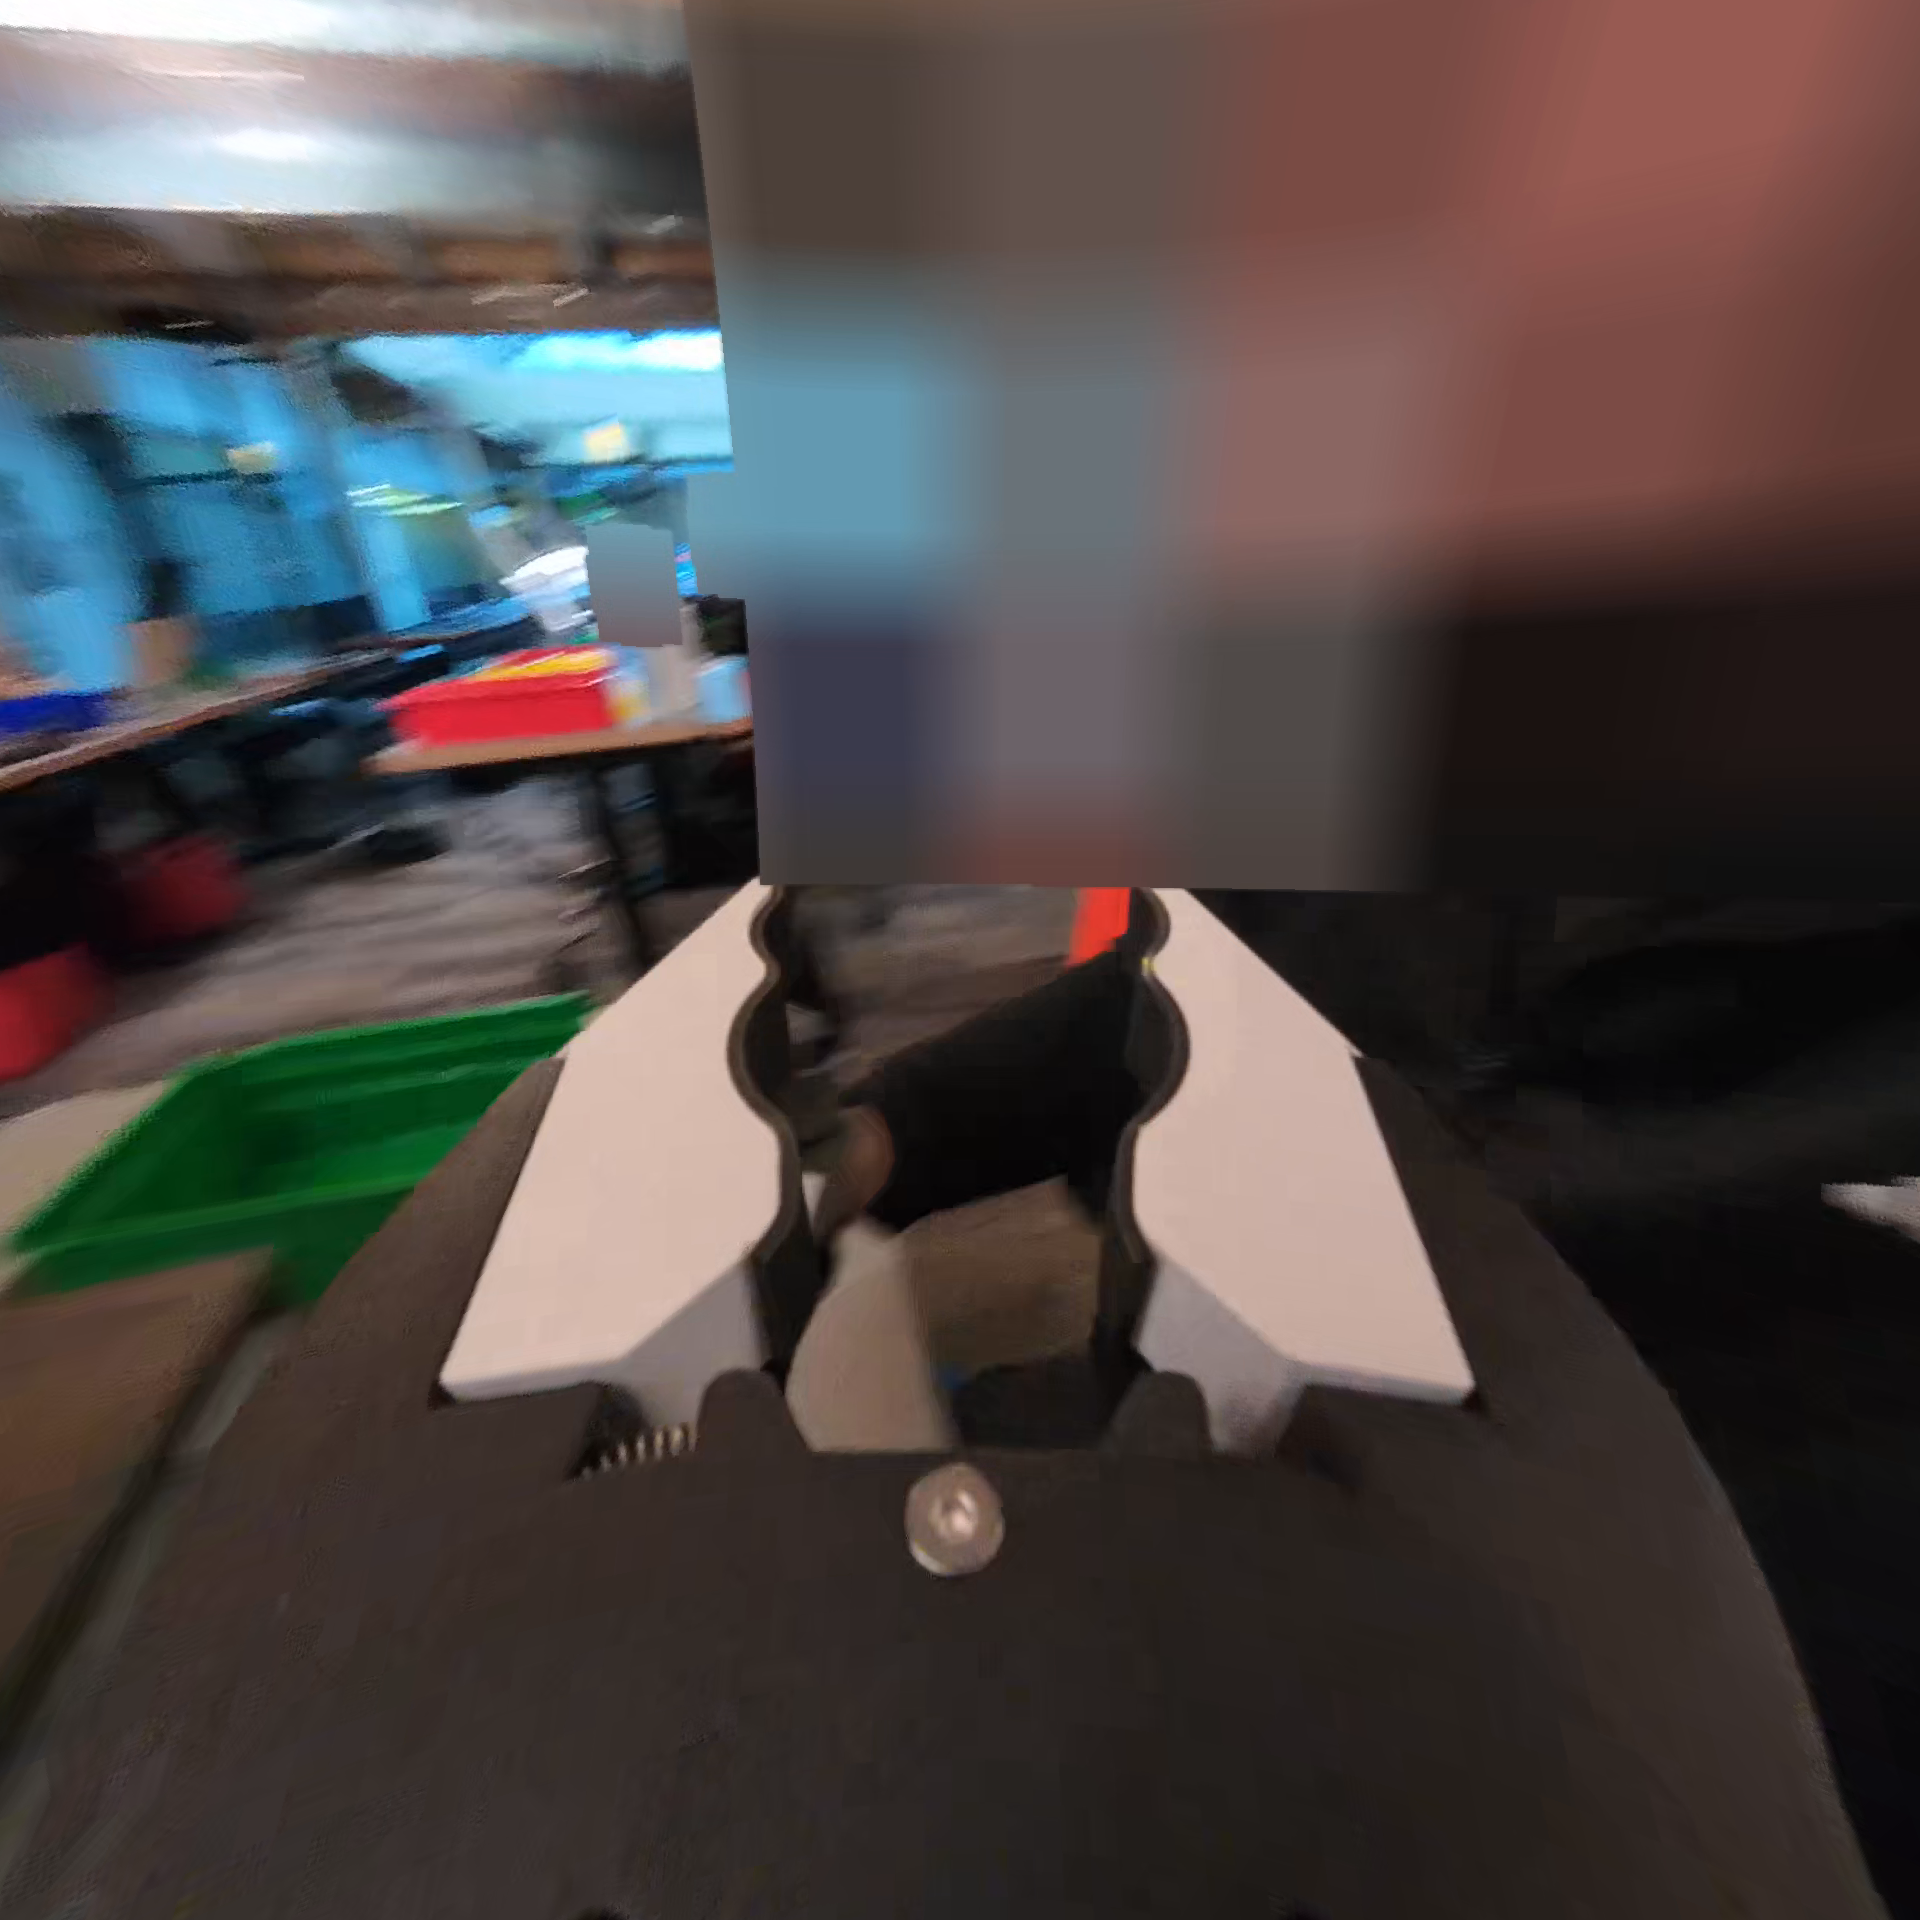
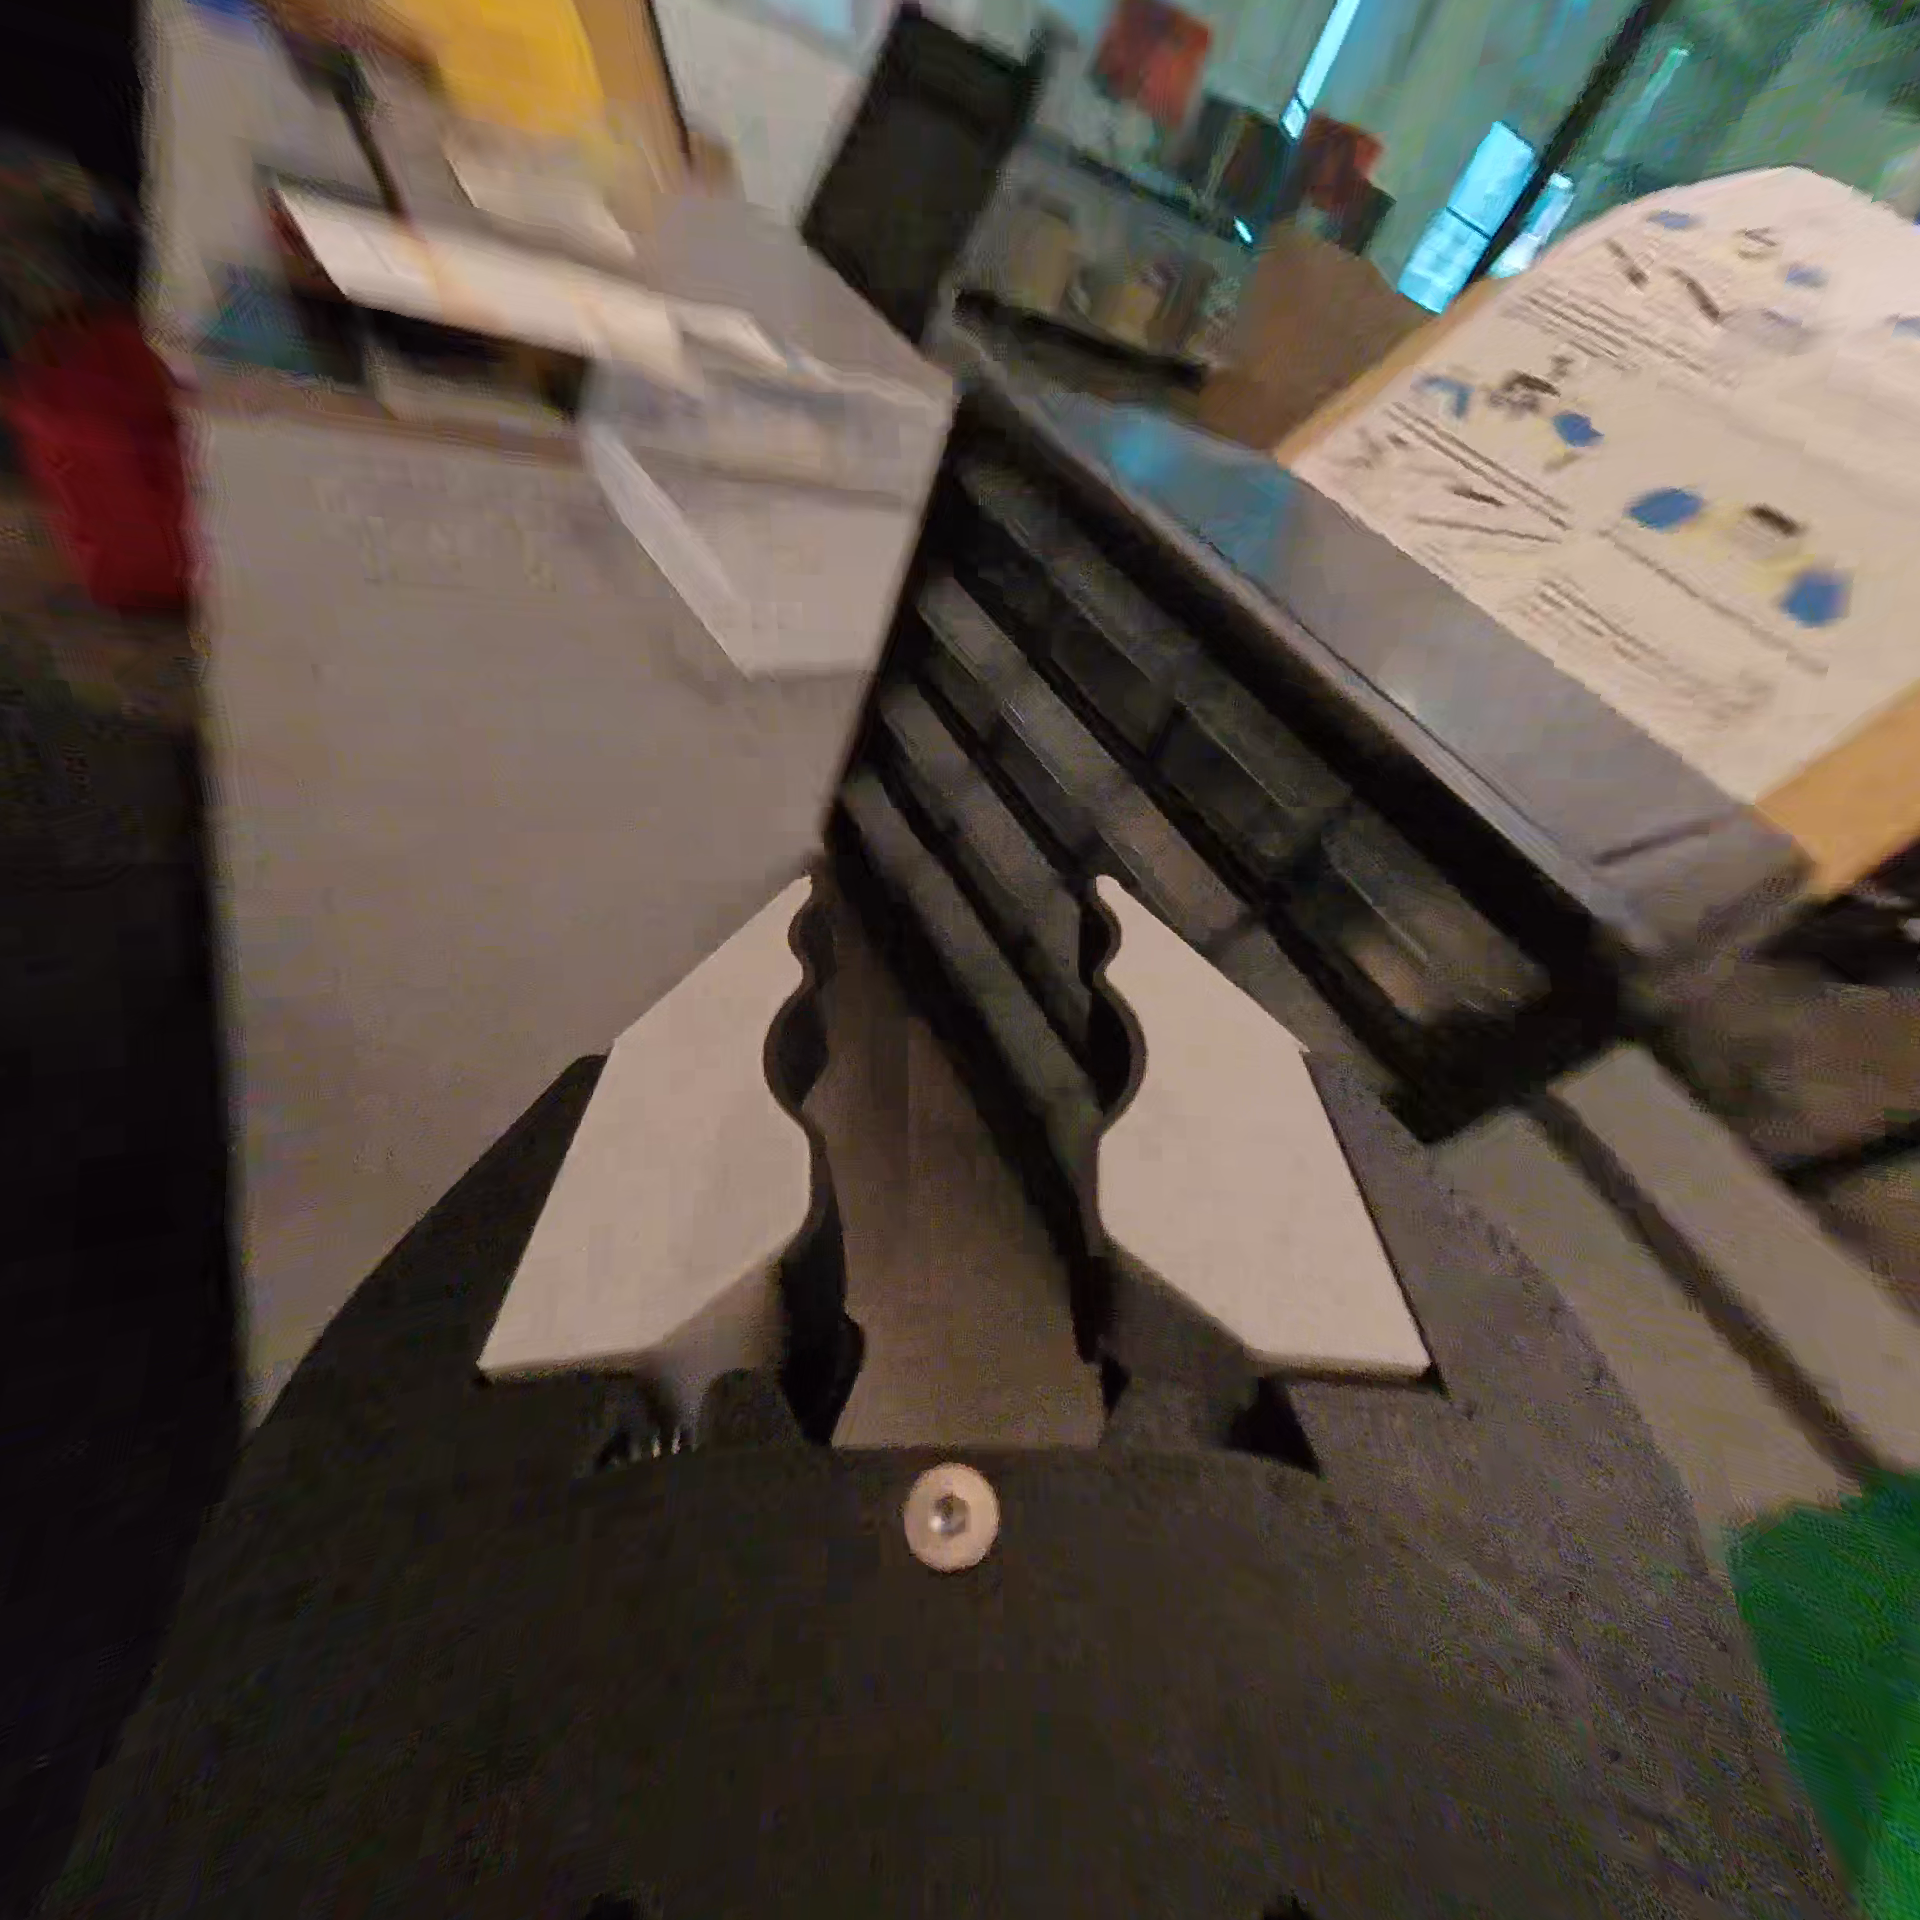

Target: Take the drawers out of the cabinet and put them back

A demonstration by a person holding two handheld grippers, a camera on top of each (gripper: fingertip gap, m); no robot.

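Observation:
In the right wrist view a black small-parts cabinet (image 2: pixel 1351 644) with several rows of clear drawers (image 2: pixel 1236 769) stands tilted across the picture, just beyond my right gripper (image 2: pixel 953 894). The right gripper's white fingers (image 2: pixel 686 1174) are apart with nothing between them. A clear drawer (image 2: pixel 748 520), blurred, is outside the cabinet by its upper left corner, over the white table (image 2: pixel 468 779). My left gripper (image 1: pixel 961 914) is open, pointing away into the room. A dark blurred shape (image 1: pixel 1008 1101) shows behind its gap. The cabinet does not show in that view.
A green bin (image 1: pixel 281 1132) sits left of the left gripper and shows at the lower right in the right wrist view (image 2: pixel 1839 1662). A printed sheet on a cardboard box (image 2: pixel 1662 447) stands behind the cabinet. Farther tables carry a red bin (image 1: pixel 499 707).

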